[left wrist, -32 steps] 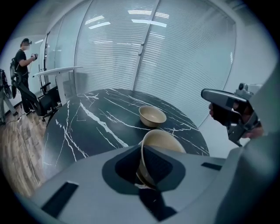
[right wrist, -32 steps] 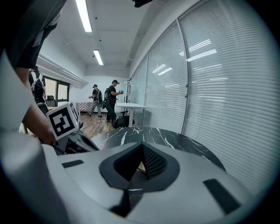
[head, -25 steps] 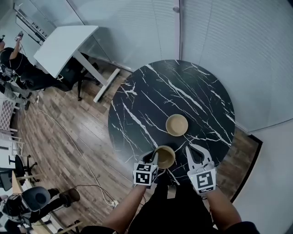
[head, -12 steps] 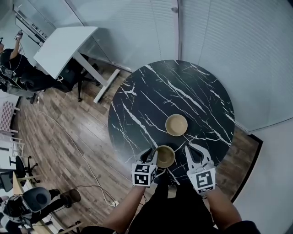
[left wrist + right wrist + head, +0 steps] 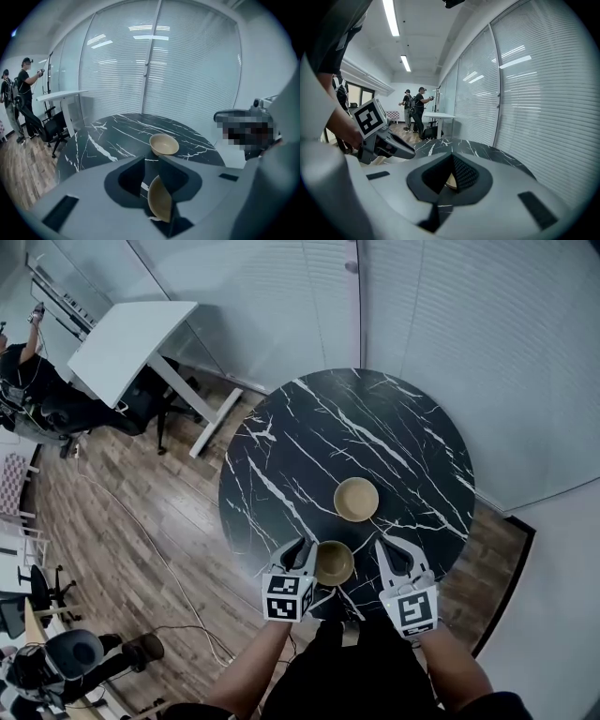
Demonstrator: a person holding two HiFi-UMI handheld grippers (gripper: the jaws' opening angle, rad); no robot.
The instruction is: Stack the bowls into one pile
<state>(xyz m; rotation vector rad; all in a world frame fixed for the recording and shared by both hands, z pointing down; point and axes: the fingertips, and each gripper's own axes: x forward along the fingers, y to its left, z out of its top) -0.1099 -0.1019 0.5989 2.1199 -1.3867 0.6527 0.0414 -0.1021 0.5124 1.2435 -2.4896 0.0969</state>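
Two tan bowls rest apart on the round black marble table (image 5: pixel 309 456). The far bowl (image 5: pixel 356 498) (image 5: pixel 164 144) sits upright near the middle. The near bowl (image 5: pixel 334 562) lies by the table's front edge. My left gripper (image 5: pixel 302 554) (image 5: pixel 151 160) hovers at that bowl's left rim with its jaws apart. In the left gripper view the near bowl (image 5: pixel 157 199) shows low in the gap, half hidden by the right jaw, with table visible beside it. My right gripper (image 5: pixel 386 549) (image 5: pixel 451 158) rests to the right of the near bowl, its jaw tips together and holding nothing. A tan sliver of a bowl (image 5: pixel 452 181) shows below them.
The table's front edge is right under my hands. A white desk (image 5: pixel 131 338) with dark chairs stands at the far left on the wooden floor, with people (image 5: pixel 415 110) near it. A glass wall with blinds (image 5: pixel 422 315) runs behind the table.
My left gripper has drawn up and to the left, off the near bowl's rim, with its jaws wider apart. Both bowls and my right gripper have stayed put.
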